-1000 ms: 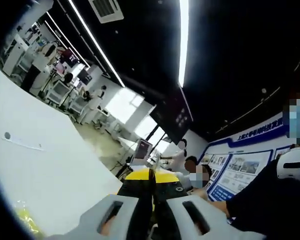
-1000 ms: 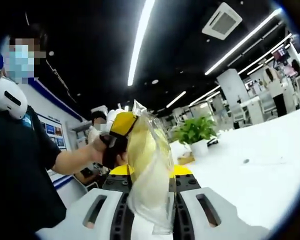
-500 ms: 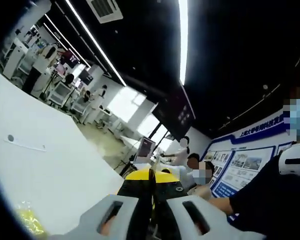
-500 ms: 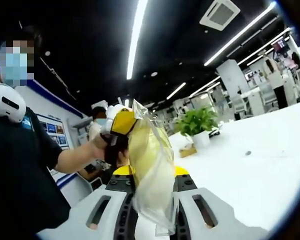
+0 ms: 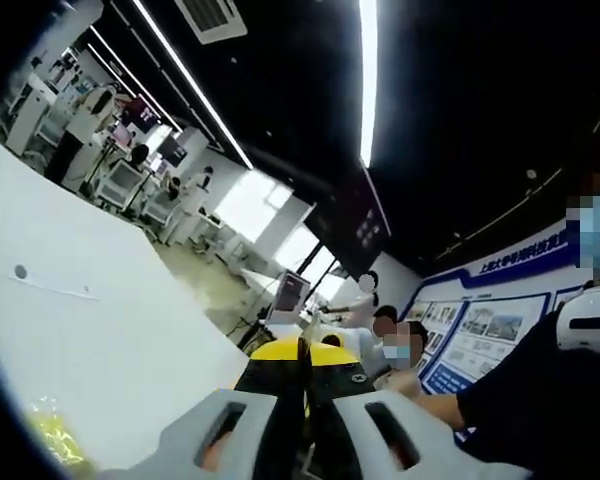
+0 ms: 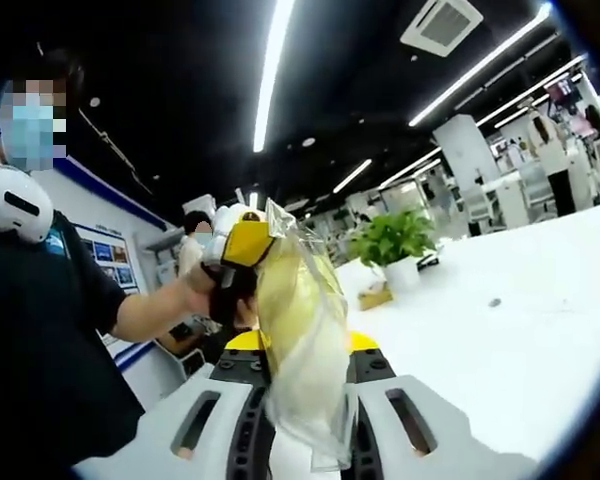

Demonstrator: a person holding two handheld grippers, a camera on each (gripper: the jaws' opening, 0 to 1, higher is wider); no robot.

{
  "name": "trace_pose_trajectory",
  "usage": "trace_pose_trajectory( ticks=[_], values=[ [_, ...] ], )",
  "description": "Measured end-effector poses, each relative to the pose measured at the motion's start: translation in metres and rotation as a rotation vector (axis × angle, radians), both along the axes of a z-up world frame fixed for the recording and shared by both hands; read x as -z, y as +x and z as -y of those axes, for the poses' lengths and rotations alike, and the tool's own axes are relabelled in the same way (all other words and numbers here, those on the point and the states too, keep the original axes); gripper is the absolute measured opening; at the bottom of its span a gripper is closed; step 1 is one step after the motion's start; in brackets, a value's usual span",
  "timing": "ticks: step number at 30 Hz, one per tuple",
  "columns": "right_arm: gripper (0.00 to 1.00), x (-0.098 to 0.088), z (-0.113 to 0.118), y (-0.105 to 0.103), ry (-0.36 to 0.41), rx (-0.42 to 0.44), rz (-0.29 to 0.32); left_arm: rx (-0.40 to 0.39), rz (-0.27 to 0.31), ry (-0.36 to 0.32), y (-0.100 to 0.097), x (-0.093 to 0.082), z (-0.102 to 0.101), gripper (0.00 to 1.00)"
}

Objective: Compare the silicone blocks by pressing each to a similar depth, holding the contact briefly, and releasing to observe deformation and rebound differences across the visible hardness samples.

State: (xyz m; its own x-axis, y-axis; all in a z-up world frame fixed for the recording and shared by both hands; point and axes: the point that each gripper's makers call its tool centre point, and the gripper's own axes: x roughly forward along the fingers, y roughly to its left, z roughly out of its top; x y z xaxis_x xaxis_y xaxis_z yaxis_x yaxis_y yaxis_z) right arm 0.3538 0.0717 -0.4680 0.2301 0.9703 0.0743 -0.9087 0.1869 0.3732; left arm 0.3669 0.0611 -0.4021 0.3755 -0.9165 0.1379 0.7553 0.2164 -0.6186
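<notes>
Silicone block [image 6: 298, 330], yellow, sealed in clear bag [image 6: 315, 420]; held aloft above white surface [image 6: 500, 340].
Right tool [image 6: 302, 395] clenched on bag's lower part; left tool [image 6: 232, 250] pinches its top. Likely light, soft, film slippery; grip bag edges.

In the right gripper view a plastic bag [image 6: 302, 350] stands centre frame between the jaws, the left gripper [image 6: 242, 247] at its upper left, a potted plant [image 6: 393, 255] on the desk [image 6: 500, 350] right.
</notes>
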Motion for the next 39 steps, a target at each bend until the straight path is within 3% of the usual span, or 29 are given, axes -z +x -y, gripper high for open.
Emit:
trace_pose_trajectory(
  ticks=[3, 4, 7, 12, 15, 17, 30, 39],
  values=[
    [0.15, -0.003, 0.000, -0.001, 0.007, 0.001, -0.021, -0.003, -0.003, -0.013, 0.000, -0.003, 0.000, 0.00],
    [0.16, -0.004, 0.000, -0.008, 0.018, -0.041, -0.069, 0.008, -0.009, -0.021, -0.003, -0.004, 0.001, 0.00],
    [0.19, -0.005, 0.000, -0.006, 0.003, -0.026, -0.029, 0.011, -0.002, -0.023, -0.007, -0.007, 0.004, 0.00],
    [0.24, -0.003, -0.001, -0.008, -0.001, -0.034, -0.048, 0.022, -0.006, -0.033, -0.012, -0.007, 0.008, 0.00],
    [0.37, -0.004, -0.003, -0.009, 0.009, -0.026, -0.042, 0.029, -0.006, -0.023, -0.015, -0.005, 0.012, 0.00],
    [0.41, -0.005, -0.003, -0.008, 0.014, -0.015, -0.042, 0.030, -0.017, -0.027, -0.015, -0.003, 0.013, 0.00],
    [0.43, 0.001, 0.009, -0.012, -0.007, 0.008, -0.061, 0.034, -0.028, -0.046, -0.016, -0.004, 0.013, 0.00],
    [0.52, 0.001, 0.011, -0.012, -0.004, 0.042, -0.046, 0.038, -0.026, -0.049, -0.017, -0.004, 0.014, 0.00]
  ],
)
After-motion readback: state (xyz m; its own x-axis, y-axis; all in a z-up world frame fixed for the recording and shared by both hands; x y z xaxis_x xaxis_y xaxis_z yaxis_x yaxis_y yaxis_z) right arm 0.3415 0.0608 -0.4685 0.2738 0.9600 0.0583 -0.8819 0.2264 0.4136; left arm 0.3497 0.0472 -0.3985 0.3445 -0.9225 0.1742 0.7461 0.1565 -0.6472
